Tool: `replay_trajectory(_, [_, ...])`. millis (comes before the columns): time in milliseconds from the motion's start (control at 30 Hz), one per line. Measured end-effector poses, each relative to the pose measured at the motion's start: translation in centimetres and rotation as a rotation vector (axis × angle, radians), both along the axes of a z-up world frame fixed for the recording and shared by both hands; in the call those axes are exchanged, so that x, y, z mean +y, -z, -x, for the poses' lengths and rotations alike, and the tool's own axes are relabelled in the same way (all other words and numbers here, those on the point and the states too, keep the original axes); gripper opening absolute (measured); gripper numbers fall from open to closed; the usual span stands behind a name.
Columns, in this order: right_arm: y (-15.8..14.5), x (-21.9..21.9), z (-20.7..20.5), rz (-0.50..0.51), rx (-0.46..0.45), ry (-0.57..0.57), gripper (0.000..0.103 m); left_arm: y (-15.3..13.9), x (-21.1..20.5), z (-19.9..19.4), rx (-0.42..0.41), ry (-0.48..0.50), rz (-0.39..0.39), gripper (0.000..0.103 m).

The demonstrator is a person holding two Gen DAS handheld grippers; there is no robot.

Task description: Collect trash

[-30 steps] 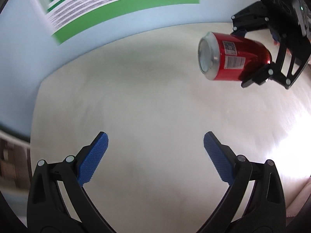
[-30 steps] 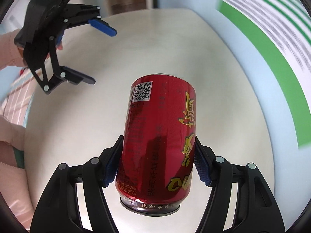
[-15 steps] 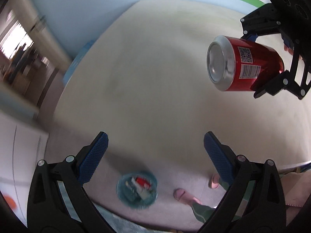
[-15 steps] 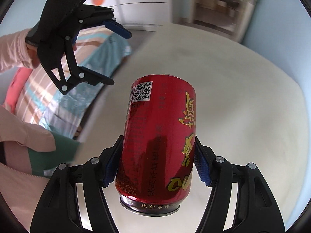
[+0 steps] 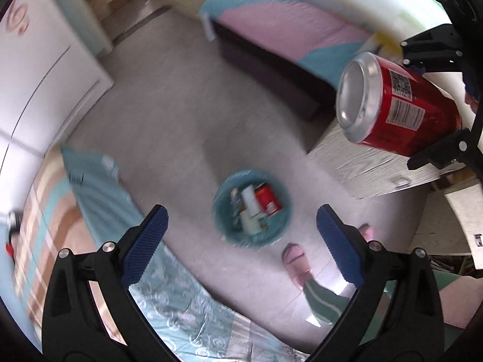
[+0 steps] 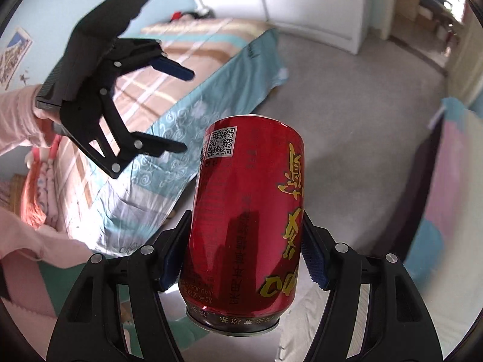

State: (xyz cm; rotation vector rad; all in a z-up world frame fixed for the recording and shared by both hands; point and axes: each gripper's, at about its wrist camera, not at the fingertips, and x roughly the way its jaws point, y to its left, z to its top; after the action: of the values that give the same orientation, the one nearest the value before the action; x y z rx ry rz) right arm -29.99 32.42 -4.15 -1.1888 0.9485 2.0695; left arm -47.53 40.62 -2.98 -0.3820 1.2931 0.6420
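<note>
floor had replaced tabletop; teal bin (image 5: pixel 253 206), seemingly part-full, appeared below. right gripper (image 6: pixel 244 255) clamped red can (image 6: pixel 250 211); left gripper (image 5: pixel 241 241) gaped empty.

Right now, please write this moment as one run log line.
right gripper: shut on can | left gripper: open, empty | bin: on floor, holds trash | can not yet dropped

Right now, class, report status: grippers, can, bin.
Right gripper shut on red can. Left gripper open, empty. Teal bin below on floor, nothing in the way.

A home bedroom — bed (image 6: pixel 181 96) with patterned bedding, white wardrobe (image 6: pixel 308 3), grey floor (image 5: pixel 181 114).
</note>
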Motion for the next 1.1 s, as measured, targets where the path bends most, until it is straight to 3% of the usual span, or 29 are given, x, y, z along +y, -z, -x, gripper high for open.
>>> replay_trajectory(233, [9.2, 4.2, 6.4, 0.125, -0.031, 0.009, 0.068, 5.8, 0.8, 5.2, 0.023, -0.113, 0.097, 0.096])
replay_trajectory(267, [10.3, 4.6, 6.8, 0.138, -0.041, 0.019, 0.072, 6.3, 0.1, 6.2, 0.025, -0.122, 0.108, 0.096])
replay_trajectory(300, [11.2, 4.8, 7.2, 0.139, -0.063, 0.029, 0.078, 6.9, 0.2, 6.4, 0.030, -0.130, 0.112, 0.096])
replay_trajectory(433, [12.8, 6.3, 7.7, 0.146, -0.108, 0.072, 0.082, 7.6, 0.4, 7.5, 0.016, -0.142, 0.134, 0.096])
replay_trajectory(633, [10.1, 6.8, 7.3, 0.095, -0.076, 0.089, 0.082, 7.1, 0.5, 6.6, 0.010, -0.112, 0.123, 0.096])
replay_trajectory(833, [4.1, 5.3, 4.8, 0.010, -0.040, 0.153, 0.082, 4.9, 1.2, 4.8, -0.006, -0.064, 0.097, 0.096])
replay_trajectory(1100, [-6.5, -0.8, -3.1, -0.148, 0.006, 0.349, 0.089, -3.1, -0.5, -2.7, -0.029, 0.119, 0.039, 0.096])
